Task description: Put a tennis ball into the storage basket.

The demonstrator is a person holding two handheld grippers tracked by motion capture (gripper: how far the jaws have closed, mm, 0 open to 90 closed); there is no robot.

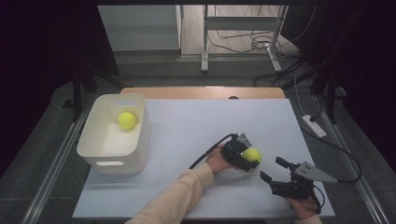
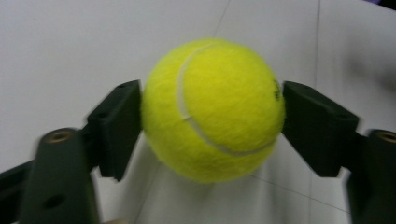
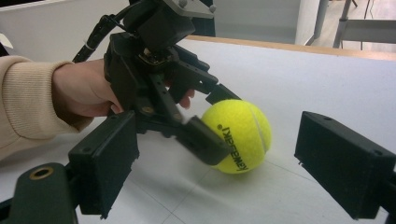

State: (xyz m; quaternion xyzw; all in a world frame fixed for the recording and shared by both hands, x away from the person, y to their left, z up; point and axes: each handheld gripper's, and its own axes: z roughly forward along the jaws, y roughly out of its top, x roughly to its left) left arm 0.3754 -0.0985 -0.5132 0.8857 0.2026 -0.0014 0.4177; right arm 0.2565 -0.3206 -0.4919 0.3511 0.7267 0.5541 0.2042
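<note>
Left gripper view: fuzzy yellow tennis ball (image 2: 212, 109) (curved white seam) clamped in left hand-held gripper (image 2: 212, 121).

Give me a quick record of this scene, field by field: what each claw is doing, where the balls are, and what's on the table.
left claw: shut on tennis ball, pads on both sides
right claw: open, holding nothing
ball held: resting on white table, near right claw
second ball: inside white bin
bin place: table's left side
</note>
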